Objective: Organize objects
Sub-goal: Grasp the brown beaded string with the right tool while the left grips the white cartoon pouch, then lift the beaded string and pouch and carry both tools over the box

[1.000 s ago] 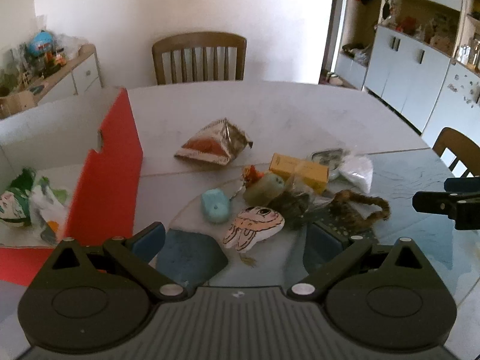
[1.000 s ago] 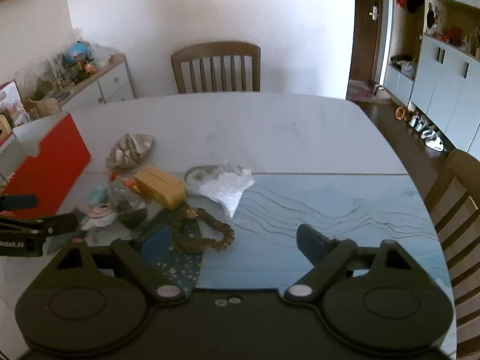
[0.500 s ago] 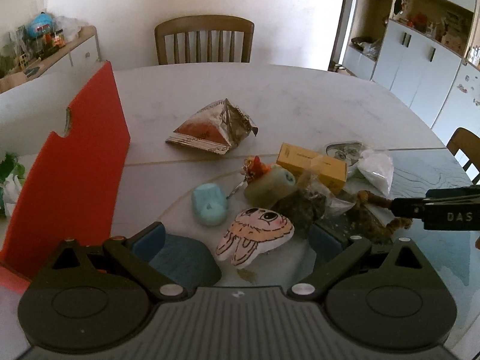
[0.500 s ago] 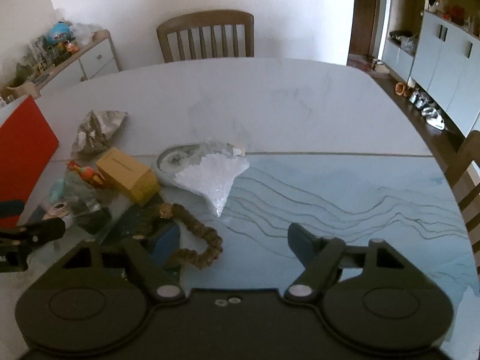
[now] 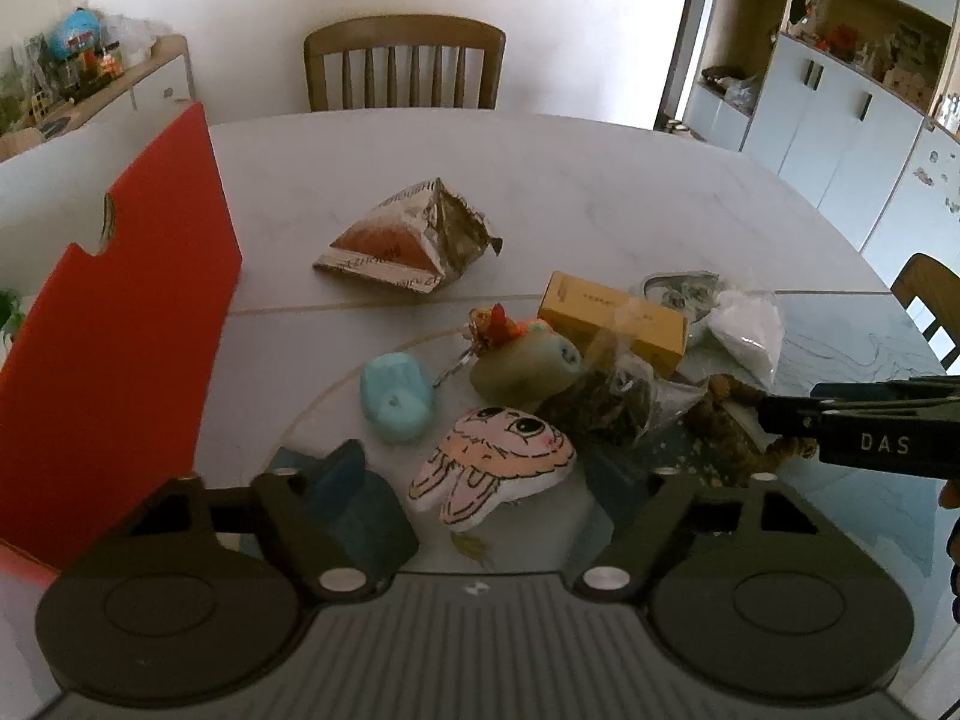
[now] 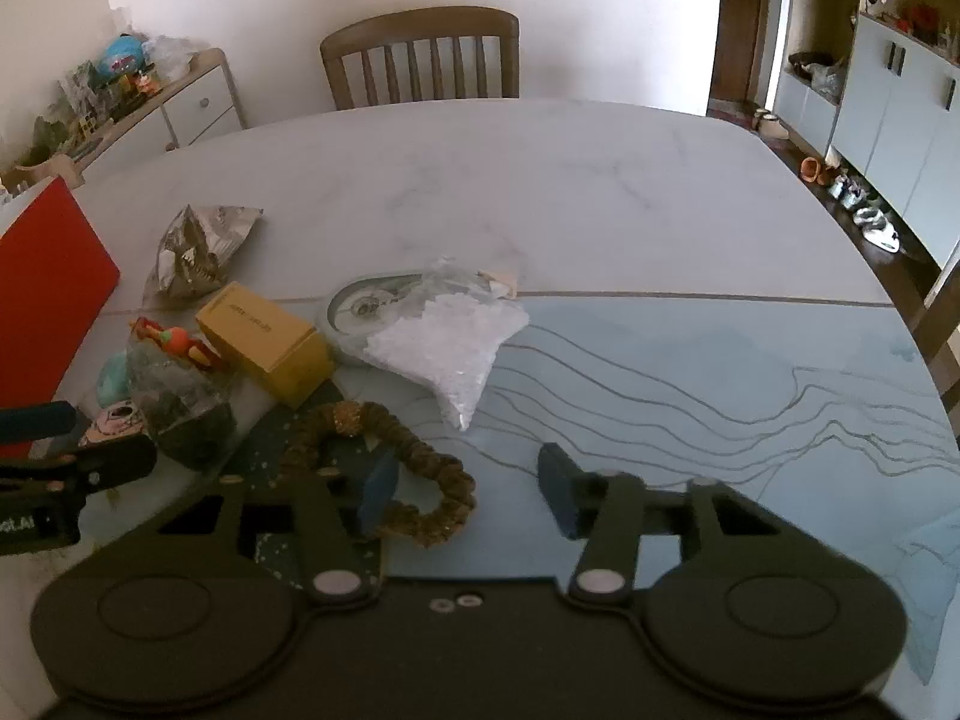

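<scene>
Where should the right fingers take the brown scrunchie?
Pinch the near arc of the brown scrunchie from above: it lies flat as an open loop, one right finger already inside the ring, the other outside. The jaws have just been closing.

Count on the white marble-look table [image 6: 600, 180], one of each:
- 1 crumpled foil snack bag [image 5: 414, 240], 12 o'clock of the pile
- 1 yellow cardboard box [image 6: 264, 342]
- 1 clear plastic bag of white granules [image 6: 456, 342], 3 o'clock side
- 1 round grey disc-shaped item [image 6: 354, 312] half under that bag, kind unclear
- 1 brown fabric scrunchie ring [image 6: 420, 480]
- 1 clear bag of dark dried contents [image 5: 618, 402]
- 1 flat pink-and-white rabbit-face plush [image 5: 498, 462], 6 o'clock
- 1 light blue soft block toy [image 5: 396, 396], 9 o'clock
- 1 olive-green roll-shaped plush [image 5: 528, 366]
- 1 small red-orange keychain figure [image 5: 492, 324]
- 1 red-sided open box [image 5: 120, 330], far 9 o'clock

Wooden slat-back chairs: 2: one [image 5: 402, 66] at 12 o'clock, one [image 5: 930, 294] at 3 o'clock.
</scene>
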The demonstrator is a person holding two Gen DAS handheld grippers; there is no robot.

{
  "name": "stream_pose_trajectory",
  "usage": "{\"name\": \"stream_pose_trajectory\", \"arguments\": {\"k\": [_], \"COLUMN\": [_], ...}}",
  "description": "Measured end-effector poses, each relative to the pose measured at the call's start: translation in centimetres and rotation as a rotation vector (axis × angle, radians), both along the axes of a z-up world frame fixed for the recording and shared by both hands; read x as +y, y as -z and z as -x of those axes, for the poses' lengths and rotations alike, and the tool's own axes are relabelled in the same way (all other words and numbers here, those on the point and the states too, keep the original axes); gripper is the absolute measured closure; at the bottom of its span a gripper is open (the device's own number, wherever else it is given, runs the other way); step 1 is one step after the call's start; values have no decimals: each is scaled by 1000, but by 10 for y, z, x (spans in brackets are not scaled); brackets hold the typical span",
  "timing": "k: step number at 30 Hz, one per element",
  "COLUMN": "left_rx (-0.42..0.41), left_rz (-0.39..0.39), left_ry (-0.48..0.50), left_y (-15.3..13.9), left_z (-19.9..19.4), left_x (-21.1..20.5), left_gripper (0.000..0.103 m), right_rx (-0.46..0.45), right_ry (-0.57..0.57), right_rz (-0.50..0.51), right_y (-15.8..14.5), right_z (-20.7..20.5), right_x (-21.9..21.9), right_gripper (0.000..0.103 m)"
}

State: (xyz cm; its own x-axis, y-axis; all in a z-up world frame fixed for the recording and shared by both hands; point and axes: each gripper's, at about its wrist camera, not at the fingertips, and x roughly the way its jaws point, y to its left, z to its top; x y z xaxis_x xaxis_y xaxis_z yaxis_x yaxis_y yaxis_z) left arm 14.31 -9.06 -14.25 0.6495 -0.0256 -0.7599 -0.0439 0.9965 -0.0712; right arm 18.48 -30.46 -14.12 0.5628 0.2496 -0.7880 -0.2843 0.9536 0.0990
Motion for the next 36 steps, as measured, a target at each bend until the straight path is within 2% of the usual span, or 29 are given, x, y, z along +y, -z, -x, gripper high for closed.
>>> {"name": "stream_pose_trajectory", "arguments": {"k": [3, 12, 15, 27, 36], "left_rx": [7, 4, 5, 3, -19], "left_rz": [10, 22, 33, 57, 103], "left_ry": [0, -3, -4, 13, 67], "left_y": [1, 0, -1, -12, -42], "left_z": [1, 5, 8, 26, 47], "left_x": [0, 4, 6, 15, 21], "left_gripper": [43, 49, 49, 50, 50], "right_rx": [-8, -43, -56, -21, -27], "right_ry": [-16, -85, -110, -65, -58], "right_rz": [14, 107, 130, -50, -132], "right_y": [-1, 0, -2, -36, -71], "right_z": [2, 17, 24, 45, 68], "right_x": [2, 15, 17, -1, -4], "right_gripper": [67, 91, 95, 96, 96]}}
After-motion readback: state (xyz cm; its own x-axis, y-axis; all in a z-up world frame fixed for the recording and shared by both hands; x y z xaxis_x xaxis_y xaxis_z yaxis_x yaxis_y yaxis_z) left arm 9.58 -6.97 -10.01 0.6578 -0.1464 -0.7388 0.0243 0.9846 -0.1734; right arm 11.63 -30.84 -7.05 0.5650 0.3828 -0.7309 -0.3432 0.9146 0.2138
